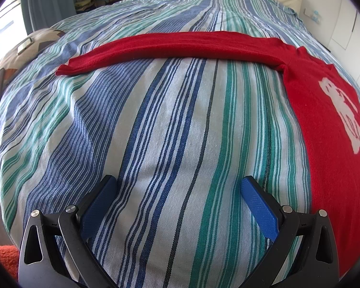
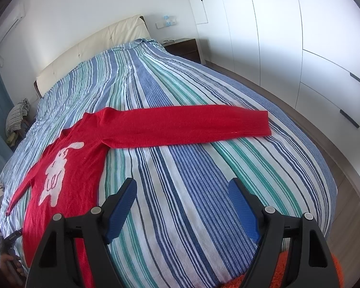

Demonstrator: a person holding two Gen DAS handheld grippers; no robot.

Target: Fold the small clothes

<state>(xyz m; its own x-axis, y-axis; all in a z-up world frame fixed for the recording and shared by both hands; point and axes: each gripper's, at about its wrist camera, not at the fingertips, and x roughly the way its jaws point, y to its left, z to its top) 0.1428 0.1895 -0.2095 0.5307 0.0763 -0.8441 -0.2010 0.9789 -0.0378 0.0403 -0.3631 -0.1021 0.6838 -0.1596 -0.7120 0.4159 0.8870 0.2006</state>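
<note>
A red knit sweater (image 2: pixel 84 158) with a white rabbit design (image 2: pixel 56 170) lies flat on the striped bedspread (image 2: pixel 180 180), both sleeves stretched out sideways. In the left wrist view its body (image 1: pixel 324 124) is at the right and one sleeve (image 1: pixel 168 45) runs across to the left. In the right wrist view the other sleeve (image 2: pixel 192 124) runs to the right. My left gripper (image 1: pixel 178 182) is open and empty over bare bedspread (image 1: pixel 170 144), below the sleeve. My right gripper (image 2: pixel 182 187) is open and empty, just right of the sweater body.
A cream headboard (image 2: pixel 96 48) is at the far end of the bed. White wardrobe doors (image 2: pixel 300 48) line the right side, with a nightstand (image 2: pixel 183 46) by them. A patterned cushion (image 1: pixel 24 50) lies at the left. An orange rug (image 2: pixel 295 276) is by the bed foot.
</note>
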